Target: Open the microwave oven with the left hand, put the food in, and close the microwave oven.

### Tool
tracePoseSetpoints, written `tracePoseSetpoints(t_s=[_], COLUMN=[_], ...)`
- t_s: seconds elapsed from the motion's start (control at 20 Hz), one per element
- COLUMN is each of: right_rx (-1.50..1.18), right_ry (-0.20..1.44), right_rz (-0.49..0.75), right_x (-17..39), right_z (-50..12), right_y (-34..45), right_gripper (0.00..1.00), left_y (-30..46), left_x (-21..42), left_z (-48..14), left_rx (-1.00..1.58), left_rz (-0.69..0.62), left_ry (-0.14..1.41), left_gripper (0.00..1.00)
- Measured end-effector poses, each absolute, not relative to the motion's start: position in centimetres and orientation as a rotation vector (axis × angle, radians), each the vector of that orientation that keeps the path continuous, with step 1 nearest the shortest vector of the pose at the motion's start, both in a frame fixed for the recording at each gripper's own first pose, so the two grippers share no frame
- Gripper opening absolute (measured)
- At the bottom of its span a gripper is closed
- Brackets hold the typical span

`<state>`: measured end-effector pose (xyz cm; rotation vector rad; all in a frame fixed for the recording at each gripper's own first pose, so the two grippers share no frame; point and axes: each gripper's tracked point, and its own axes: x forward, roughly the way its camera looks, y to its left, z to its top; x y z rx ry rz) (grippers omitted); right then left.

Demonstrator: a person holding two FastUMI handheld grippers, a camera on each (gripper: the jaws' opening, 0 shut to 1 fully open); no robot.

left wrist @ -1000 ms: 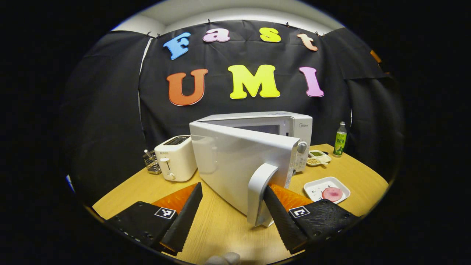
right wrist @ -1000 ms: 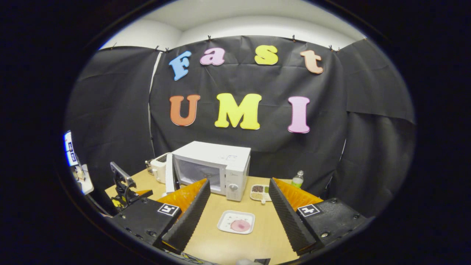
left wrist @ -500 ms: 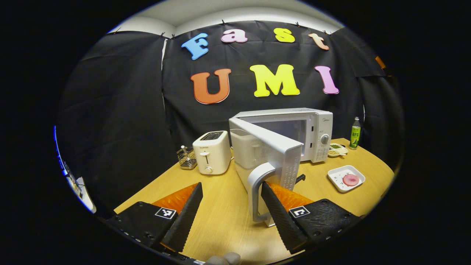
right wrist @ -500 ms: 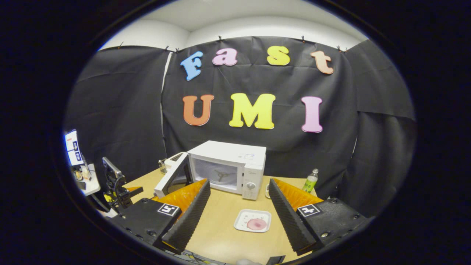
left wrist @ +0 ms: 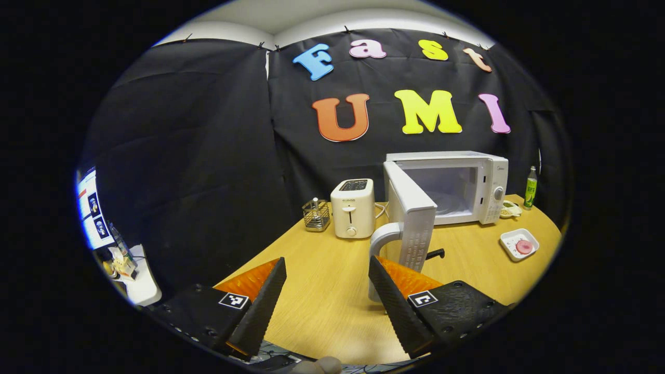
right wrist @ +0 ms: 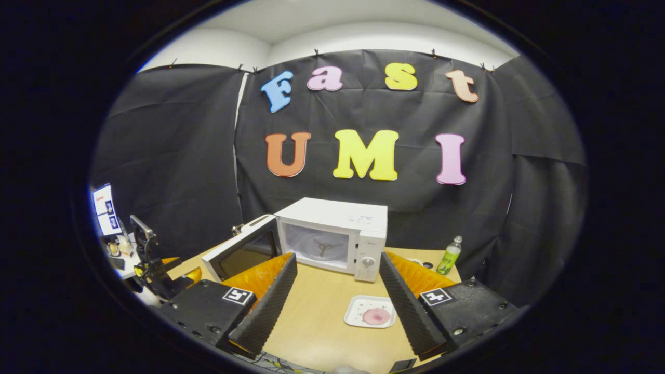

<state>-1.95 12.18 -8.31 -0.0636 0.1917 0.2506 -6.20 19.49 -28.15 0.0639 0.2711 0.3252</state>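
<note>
Standing wide open, white microwave (right wrist: 337, 236); both tongs (left wrist: 326, 296) (right wrist: 336, 298) spread, empty.

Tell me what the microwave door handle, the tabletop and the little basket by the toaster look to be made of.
Door handle: likely moulded plastic, smooth pale grey, softly rounded with a dull sheen.
Tabletop: wood or wood-look laminate, light tan with fine straight grain lines and a matte finish; which one is unclear.
Basket: metal wire, judging by its thin see-through grid with a grey glint.
</note>
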Motion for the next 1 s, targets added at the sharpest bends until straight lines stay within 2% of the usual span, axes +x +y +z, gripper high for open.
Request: tracePoseSetpoints(t_s=[0.3,0.35,0.5,0.6,0.65,0.7,0.9,0.95,1.0], right_rx=[-0.054,-0.053,-0.072,-0.088,-0.082,-0.071,-0.022,-0.009,0.005], right_ry=[0.236,0.253,0.299,0.357,0.387,0.434,0.602,0.639,0.687], right_rz=[0.219,0.210,0.171,0.150,0.147,0.147,0.159,0.167,0.174], right_x=[0.6,1.3,3.3,4.6,5.4,6.0,9.0,9.5,10.1], right_z=[-11.2,-12.0,-14.8,-17.7,-19.3,-20.9,-28.0,-29.5,-31.3], right_y=[9.1,8.2,5.3,3.5,2.8,2.4,0.6,0.3,-0.1], right_gripper=[1.00,0.96,1.00,0.91,0.97,0.96,0.83,0.72,0.79], left_y=[19.1,18.5,15.7,13.1,11.9,10.8,5.3,4.3,3.3], left_x=[-9.2,-9.4,-9.2,-8.6,-8.2,-7.8,-6.2,-5.8,-5.3], left_z=[-27.4,-26.9,-24.5,-22.2,-21.0,-19.8,-14.6,-13.5,-12.6], left_rx=[0.051,0.048,0.037,0.029,0.037,0.046,0.061,0.066,0.065], left_rz=[0.333,0.328,0.292,0.254,0.239,0.222,0.163,0.161,0.154], left_ry=[0.275,0.271,0.239,0.200,0.180,0.159,0.082,0.066,0.057], left_gripper=[0.95,0.95,0.95,0.95,0.95,0.95,0.95,0.95,0.95])
